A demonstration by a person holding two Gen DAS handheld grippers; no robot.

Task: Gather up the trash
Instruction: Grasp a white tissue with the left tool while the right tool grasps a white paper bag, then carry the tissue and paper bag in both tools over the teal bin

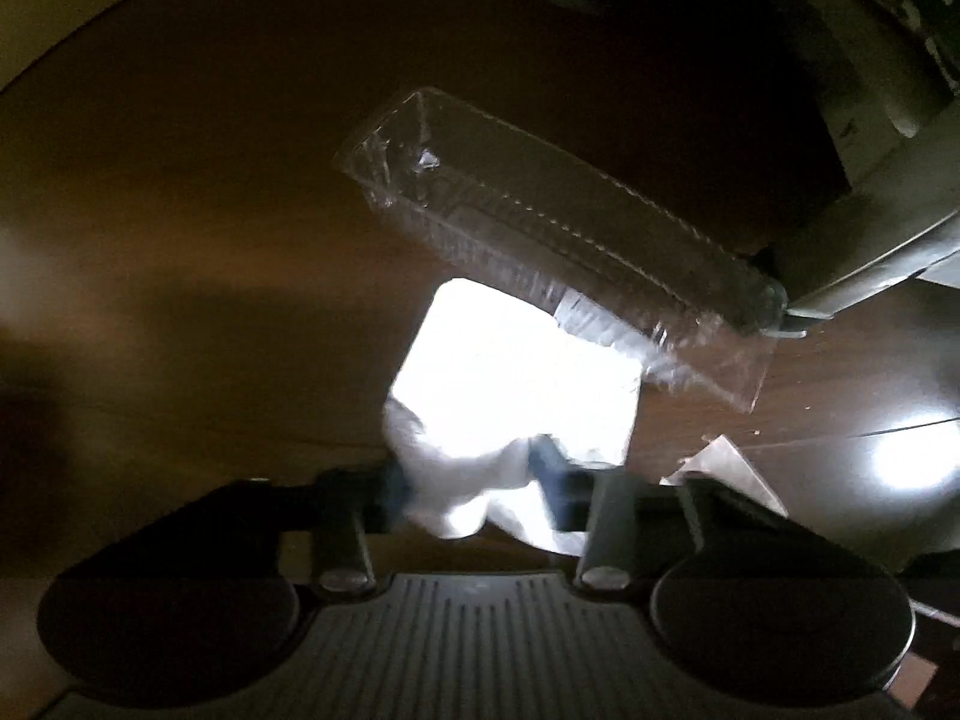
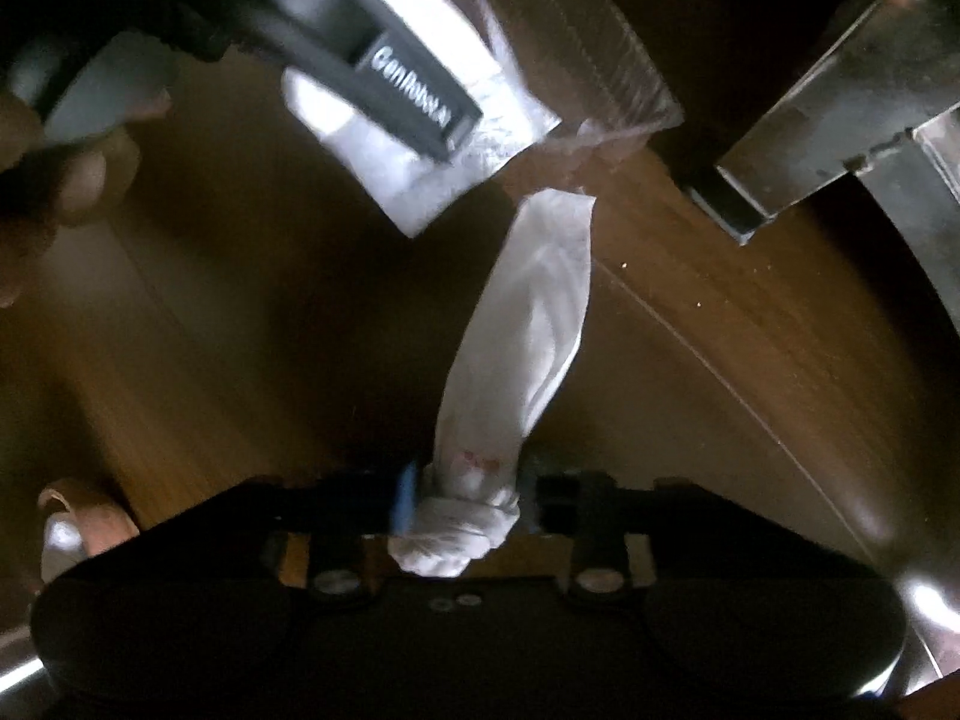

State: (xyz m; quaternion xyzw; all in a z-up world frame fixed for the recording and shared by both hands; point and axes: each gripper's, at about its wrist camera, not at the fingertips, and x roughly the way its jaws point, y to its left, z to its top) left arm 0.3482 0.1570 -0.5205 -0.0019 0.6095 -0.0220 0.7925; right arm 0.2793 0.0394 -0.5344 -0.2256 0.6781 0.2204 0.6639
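Observation:
My left gripper (image 1: 474, 480) is shut on a white paper napkin (image 1: 510, 378) and holds it over the dark wooden floor. A clear plastic clamshell container (image 1: 540, 222) lies on the floor just beyond the napkin. My right gripper (image 2: 465, 495) is shut on a crumpled white wrapper (image 2: 528, 324) with faint red marks, which hangs forward from its jaws. In the right wrist view the left gripper (image 2: 390, 78) shows at top left, with the napkin (image 2: 432, 180) under it and the clear container (image 2: 576, 42) behind.
A metal furniture leg and frame (image 2: 810, 138) stand at the upper right, also seen in the left wrist view (image 1: 870, 252). A scrap of clear plastic (image 1: 726, 468) lies on the wooden floor (image 1: 180, 240) to the right of the left gripper.

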